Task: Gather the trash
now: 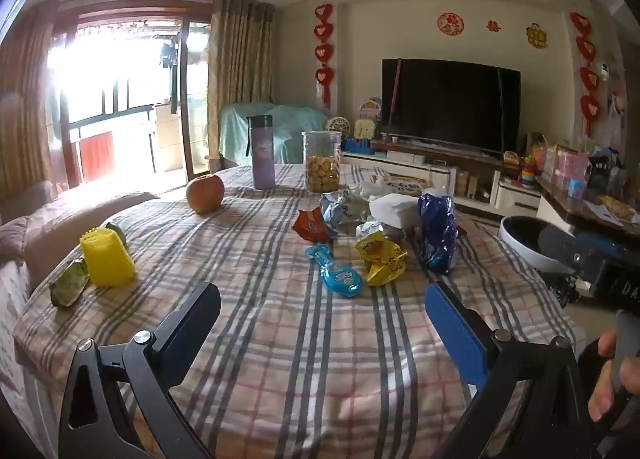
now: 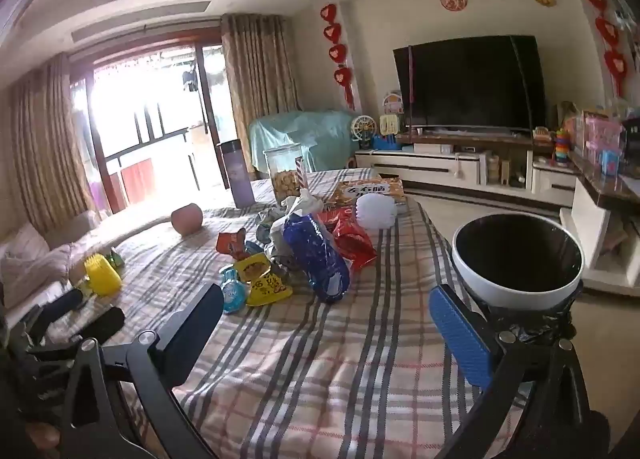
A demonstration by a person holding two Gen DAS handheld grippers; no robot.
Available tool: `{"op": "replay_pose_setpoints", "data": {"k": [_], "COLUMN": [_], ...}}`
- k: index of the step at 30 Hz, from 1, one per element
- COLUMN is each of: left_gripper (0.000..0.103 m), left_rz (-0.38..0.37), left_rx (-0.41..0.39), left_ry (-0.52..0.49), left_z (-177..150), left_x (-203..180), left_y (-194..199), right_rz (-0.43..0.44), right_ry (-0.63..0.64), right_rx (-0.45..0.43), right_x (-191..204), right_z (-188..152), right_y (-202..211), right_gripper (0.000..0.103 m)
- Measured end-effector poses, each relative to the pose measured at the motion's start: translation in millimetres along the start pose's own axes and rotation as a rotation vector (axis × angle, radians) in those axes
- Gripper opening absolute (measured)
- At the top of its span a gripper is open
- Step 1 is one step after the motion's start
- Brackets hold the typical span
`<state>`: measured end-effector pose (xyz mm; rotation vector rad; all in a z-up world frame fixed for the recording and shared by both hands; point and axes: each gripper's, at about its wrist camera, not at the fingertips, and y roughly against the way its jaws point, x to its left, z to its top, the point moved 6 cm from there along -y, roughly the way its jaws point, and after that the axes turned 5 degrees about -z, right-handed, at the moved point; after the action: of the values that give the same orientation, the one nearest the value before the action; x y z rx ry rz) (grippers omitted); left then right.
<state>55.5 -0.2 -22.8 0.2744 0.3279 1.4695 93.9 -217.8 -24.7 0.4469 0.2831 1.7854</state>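
Nothing collected yet — wrappers (image 1: 380, 259) litter the table (image 1: 280, 339), bin (image 2: 516, 259) looks empty (lined black); both grippers, left (image 1: 320, 323) and right (image 2: 326, 327), gape wide, holding nothing.

A heap of crumpled wrappers lies near the middle of the plaid-covered counter (image 1: 280, 339). A light-blue wrapper (image 1: 335, 270) lies flat at the front, just beside a yellow wrapper (image 1: 380, 257) that is creased and half upright. A tall dark-blue bag (image 1: 437, 235) stands at their right. Behind them sit an orange-red wrapper (image 1: 314, 224), a silver-blue foil wrapper (image 1: 344, 208) and a white tissue wad (image 1: 394, 208). A red bag (image 2: 354, 237) lies behind the dark-blue one. Well apart, at the counter's left edge, lies a green wrapper (image 1: 69, 286). A round white bin (image 2: 516, 259) with a black liner stands open just off the counter's right edge.
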Motion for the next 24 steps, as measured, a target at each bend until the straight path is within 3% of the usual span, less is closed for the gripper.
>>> {"op": "replay_pose_setpoints", "data": {"k": [9,24], "left_gripper": [0.102,0.102], "left_rz": [-0.016,-0.008], "left_rx": [0.014,0.013], "left_ry": [0.017,0.016], "left_z": [-2,-4], "left_x": [3,3], "left_y": [3,5], "right_rz": [-0.050,-0.062], "right_ry": [0.098,0.103], "right_rx": [0.018,0.024], "right_x": [11,15], "right_z": [-14,-12], "right_y": [10,6], "right_gripper": [0.103,0.103]}}
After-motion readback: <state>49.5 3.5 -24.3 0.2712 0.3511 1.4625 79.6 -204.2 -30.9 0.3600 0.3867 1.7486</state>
